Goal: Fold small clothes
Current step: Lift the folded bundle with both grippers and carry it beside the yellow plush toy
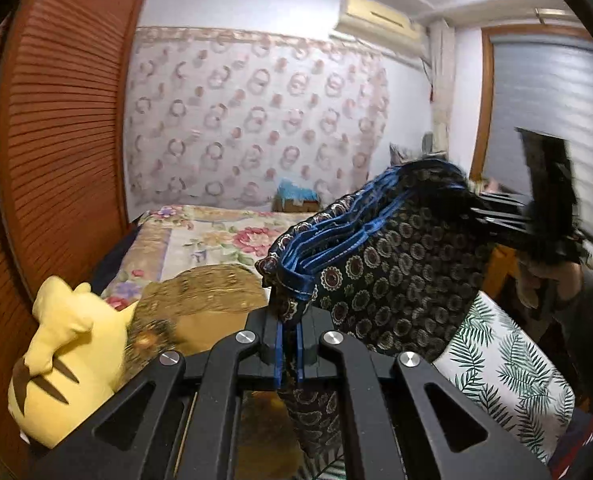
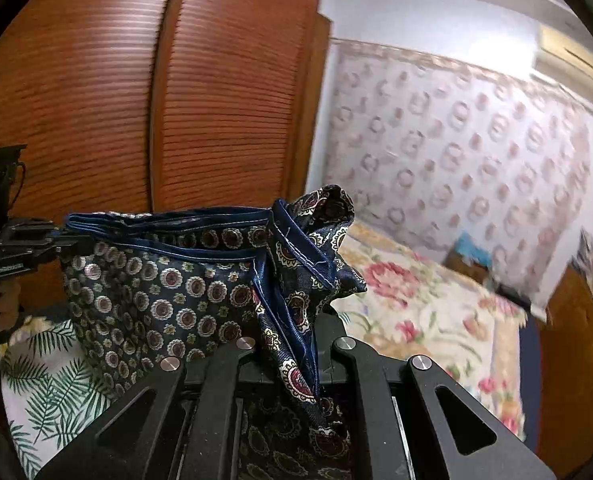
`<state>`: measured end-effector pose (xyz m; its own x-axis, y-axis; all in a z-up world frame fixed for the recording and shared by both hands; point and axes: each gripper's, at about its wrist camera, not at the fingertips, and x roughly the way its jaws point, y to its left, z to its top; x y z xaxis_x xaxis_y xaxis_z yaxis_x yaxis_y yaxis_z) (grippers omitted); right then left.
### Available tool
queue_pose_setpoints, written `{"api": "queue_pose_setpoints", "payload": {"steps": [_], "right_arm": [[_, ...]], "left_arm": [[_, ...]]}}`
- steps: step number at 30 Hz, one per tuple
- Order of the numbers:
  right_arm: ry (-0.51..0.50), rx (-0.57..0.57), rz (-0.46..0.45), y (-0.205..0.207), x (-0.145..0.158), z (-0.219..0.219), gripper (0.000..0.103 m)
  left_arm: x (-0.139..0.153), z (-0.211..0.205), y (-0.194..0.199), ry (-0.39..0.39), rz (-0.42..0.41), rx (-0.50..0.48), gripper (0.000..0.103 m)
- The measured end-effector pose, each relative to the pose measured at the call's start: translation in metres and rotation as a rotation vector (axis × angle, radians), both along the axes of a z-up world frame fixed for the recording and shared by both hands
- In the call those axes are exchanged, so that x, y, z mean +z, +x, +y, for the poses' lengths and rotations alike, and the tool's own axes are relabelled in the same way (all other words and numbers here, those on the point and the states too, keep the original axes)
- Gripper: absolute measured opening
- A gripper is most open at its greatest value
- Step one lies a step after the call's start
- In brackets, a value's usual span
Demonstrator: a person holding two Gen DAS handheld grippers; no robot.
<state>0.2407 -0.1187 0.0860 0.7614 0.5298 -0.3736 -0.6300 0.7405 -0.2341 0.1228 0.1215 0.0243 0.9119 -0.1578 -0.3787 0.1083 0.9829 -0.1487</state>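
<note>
Wrist cams face opposite, share cloth [image 1: 396, 256] close.

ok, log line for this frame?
phase: lift-and-spread | left gripper: shut on patterned cloth | right gripper: shut on same cloth | cloth held between them above leaf-print surface

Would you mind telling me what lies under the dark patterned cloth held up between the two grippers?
Below the patterned cloth, a leaf-print fabric shows, with the floral bedspread beyond. Whatever lies directly beneath the hanging folds is covered. The left hand-held gripper and right hand-held gripper pinch its edge.
</note>
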Motion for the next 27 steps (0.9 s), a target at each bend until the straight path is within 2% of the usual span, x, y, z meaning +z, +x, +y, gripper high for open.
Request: {"api": "queue_pose_setpoints", "payload": {"steps": [8,16,21,24,26,27], "right_arm": [[-0.137,0.128,-0.005,0.036,0.012,0.070,0.009],[-0.290,0.225,0.034,0.095,-0.012,0.154,0.009],[-0.292,0.263,0.090,0.122,-0.026,0.185,0.014],[-0.270,0.219,0.127,0.137,-0.028,0.189,0.039],[-0.251,0.186,0.128,0.142,-0.029,0.185,0.060],[-0.232,0.169,0.125,0.142,-0.028,0.178,0.065]], "left_arm": [[-0.036,0.046,-0.027,-0.072,0.033,0.115,0.005],[-0.081,0.083,-0.028,-0.154,0.107,0.212,0.005],[-0.101,0.088,-0.026,-0.161,0.160,0.248,0.005],[-0.109,0.087,-0.028,-0.156,0.181,0.260,0.005],[-0.112,0.085,-0.031,-0.141,0.188,0.270,0.005],[-0.113,0.084,-0.032,-0.136,0.190,0.274,0.005]]}}
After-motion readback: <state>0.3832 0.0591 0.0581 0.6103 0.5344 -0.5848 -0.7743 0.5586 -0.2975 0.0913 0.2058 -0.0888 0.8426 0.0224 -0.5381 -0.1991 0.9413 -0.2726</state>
